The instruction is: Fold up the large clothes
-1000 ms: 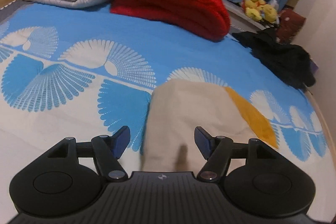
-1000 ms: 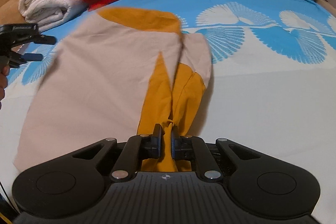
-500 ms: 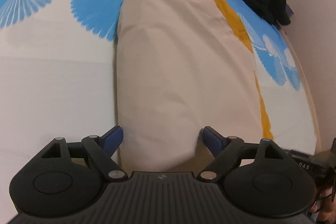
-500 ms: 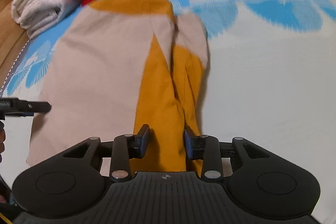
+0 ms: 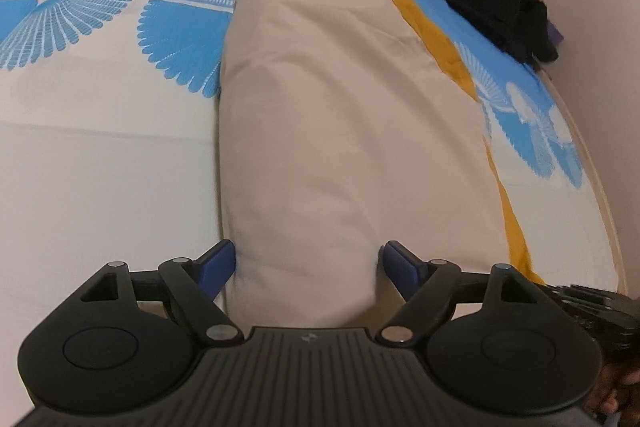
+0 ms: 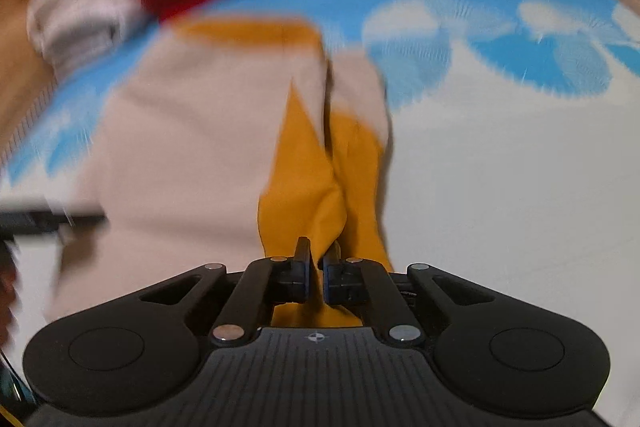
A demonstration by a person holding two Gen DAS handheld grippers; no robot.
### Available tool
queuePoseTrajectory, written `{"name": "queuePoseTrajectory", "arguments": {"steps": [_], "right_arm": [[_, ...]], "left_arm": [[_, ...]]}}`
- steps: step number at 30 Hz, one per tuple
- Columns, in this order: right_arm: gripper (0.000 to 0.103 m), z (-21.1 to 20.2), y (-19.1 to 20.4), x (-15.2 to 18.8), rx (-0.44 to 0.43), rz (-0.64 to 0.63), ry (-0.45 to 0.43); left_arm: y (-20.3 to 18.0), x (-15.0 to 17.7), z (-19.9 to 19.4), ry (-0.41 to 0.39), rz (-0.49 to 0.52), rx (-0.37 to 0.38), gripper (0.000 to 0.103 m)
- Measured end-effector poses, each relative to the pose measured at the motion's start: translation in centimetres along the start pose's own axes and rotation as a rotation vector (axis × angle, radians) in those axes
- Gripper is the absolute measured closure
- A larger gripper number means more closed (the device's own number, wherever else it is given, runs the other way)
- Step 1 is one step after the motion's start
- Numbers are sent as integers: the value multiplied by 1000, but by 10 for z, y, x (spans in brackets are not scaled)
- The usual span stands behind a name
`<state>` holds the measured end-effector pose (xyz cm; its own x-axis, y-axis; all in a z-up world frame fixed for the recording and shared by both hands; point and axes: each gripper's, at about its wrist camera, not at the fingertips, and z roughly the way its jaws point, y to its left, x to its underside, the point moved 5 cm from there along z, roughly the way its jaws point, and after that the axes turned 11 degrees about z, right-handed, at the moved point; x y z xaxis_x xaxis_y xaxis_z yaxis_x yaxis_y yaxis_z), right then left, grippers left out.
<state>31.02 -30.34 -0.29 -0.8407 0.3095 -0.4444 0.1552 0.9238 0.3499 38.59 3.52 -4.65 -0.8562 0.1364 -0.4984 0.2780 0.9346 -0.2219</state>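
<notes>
one garment (image 5: pixel 352 131), two tools (image 5: pixel 308 267) (image 6: pixel 316 267)

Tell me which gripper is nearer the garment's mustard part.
Right. The right gripper is closing on the mustard part, cloth pinched between its pads. The left gripper straddles the beige panel, closing but not pressing; mustard shows only along that panel's far edge.

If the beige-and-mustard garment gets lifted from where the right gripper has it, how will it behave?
Likely floppy: the garment bunches into creases at the right gripper, whose fingers are closing on its mustard edge. Probably light, since it lies thin and flat on the bed. It would likely drape and unfold.
</notes>
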Motion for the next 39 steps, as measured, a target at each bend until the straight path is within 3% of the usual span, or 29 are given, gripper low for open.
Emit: {"name": "queuePoseTrajectory", "arguments": {"steps": [2, 5, 8, 10, 13, 15, 19, 22, 28, 31, 39], "right_arm": [[96, 7, 2, 8, 43, -55, 35], [94, 7, -1, 8, 43, -32, 46], [83, 0, -7, 5, 75, -8, 37], [82, -12, -6, 1, 109, -20, -39], [79, -55, 4, -7, 139, -101, -247], [76, -89, 12, -6, 148, -165, -391], [51, -152, 22, 11, 83, -201, -583], [48, -191, 22, 32, 29, -157, -665], [45, -231, 20, 95, 14, -116, -663], [44, -232, 21, 121, 48, -105, -581], [43, -211, 40, 127, 56, -159, -546]], "left_arm": [[-3, 5, -4, 10, 66, -30, 18], [-10, 16, -9, 22, 139, -76, 18], [-24, 30, -24, 42, 233, -129, 18], [-41, 44, -39, 55, 363, -213, 18], [-66, 59, -83, -63, 476, -369, 14], [-78, 65, -115, -163, 442, -391, 0], [-100, 89, -177, -353, 356, -405, 0], [-118, 111, -207, -438, 326, -399, 0], [-152, 165, -223, -464, 206, -383, 0], [-159, 186, -211, -421, 178, -356, 0], [-150, 172, -175, -369, 192, -442, 0]]}}
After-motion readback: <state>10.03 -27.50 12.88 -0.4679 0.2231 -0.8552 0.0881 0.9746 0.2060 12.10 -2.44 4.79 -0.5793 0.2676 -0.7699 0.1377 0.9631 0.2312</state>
